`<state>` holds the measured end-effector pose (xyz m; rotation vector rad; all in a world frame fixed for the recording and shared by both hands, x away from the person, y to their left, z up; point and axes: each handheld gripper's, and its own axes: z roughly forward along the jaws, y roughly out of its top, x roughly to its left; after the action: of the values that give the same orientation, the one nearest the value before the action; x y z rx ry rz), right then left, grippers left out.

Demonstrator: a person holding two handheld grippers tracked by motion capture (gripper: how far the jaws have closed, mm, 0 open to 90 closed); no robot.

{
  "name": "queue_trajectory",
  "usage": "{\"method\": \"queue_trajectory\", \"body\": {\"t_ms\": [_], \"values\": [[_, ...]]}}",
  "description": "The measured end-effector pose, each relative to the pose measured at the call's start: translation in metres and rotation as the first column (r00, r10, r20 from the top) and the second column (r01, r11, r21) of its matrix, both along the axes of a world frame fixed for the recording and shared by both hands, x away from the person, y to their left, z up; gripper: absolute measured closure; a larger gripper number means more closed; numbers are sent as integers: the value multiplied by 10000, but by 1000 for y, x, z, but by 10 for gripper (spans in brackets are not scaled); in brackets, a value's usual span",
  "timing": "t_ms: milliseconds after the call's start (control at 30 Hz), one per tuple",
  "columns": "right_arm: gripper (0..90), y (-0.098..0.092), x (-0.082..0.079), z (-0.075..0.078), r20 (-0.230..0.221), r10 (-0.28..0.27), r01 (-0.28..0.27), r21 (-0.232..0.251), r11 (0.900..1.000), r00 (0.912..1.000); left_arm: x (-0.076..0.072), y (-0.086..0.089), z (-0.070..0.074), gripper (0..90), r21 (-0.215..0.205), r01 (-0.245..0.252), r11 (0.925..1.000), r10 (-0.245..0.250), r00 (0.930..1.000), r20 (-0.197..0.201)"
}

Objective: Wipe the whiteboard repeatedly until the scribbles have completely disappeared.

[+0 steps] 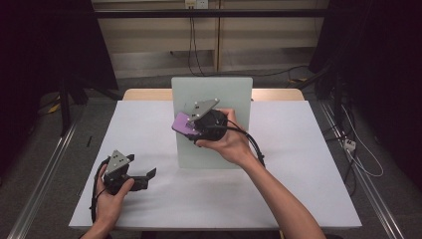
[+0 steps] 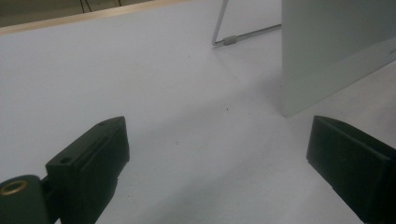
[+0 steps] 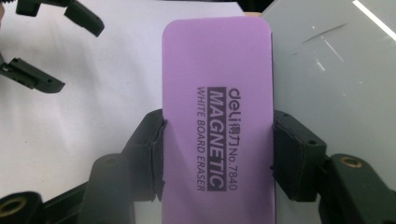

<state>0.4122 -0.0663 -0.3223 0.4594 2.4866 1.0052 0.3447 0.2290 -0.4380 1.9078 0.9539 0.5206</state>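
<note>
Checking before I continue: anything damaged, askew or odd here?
Mostly normal. The whiteboard shows a few faint streaks near its upper right. The right tool grips the purple eraser squarely; the left tool is open on the table.

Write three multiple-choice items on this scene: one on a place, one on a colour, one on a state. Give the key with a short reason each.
1. Where is the eraser?
A. flat on the table
B. between the right claw's jaws
C. under the left claw

2. What colour is the eraser?
A. purple
B. green
C. yellow

3. How does the left claw stand?
A. shut on a pen
B. shut on nothing
C. open, holding nothing

Key: 1 B, both jaws press its sides over the whiteboard. 2 A, its printed face is purple. 3 C, its jaws stand wide apart over the bare white table.
</note>
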Motion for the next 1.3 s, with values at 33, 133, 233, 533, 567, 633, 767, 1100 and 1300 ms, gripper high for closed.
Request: {"method": "queue_trajectory", "body": {"t_ms": [33, 133, 233, 533, 567, 633, 767, 1100, 1300], "values": [[418, 1, 0, -2, -24, 46, -46, -30, 10000, 10000, 0, 0, 0, 57, 17, 0, 10000, 0, 10000, 9], [418, 1, 0, -2, -95, 29, -29, -38, 10000, 10000, 0, 0, 0, 57, 22, 1, 10000, -1, 10000, -8], [418, 1, 1, 1, -29, 37, -37, 30, 10000, 10000, 0, 0, 0, 57, 5, 6, 10000, -6, 10000, -8], [419, -10, 11, 38, 529, -662, 628, 633, 9960, 9964, 0, 1, 0, 57, -90, -53, 9999, 53, 10000, 18], [419, -12, 12, 42, 611, -772, 726, 738, 9946, 9951, 0, 2, 1, 57, -15, -11, 10000, 11, 10000, 26], [418, -16, 14, 51, 750, -999, 932, 889, 9917, 9922, 0, 2, 1, 58, -31, -4, 10000, 4, 10000, 28], [419, -28, 17, 65, 942, -1364, 1237, 1296, 9838, 9862, 0, 2, 1, 57, -44, -18, 10000, 18, 10000, 23], [419, -16, 11, 45, 781, -1008, 938, 885, 9916, 9918, 0, 5, -2, 57, -141, -38, 9999, 37, 10000, -70], [419, -7, 0, 6, 345, -212, 204, 253, 9995, 9992, 0, 4, -1, 57, -121, -48, 9999, 48, 10000, -34]]}}
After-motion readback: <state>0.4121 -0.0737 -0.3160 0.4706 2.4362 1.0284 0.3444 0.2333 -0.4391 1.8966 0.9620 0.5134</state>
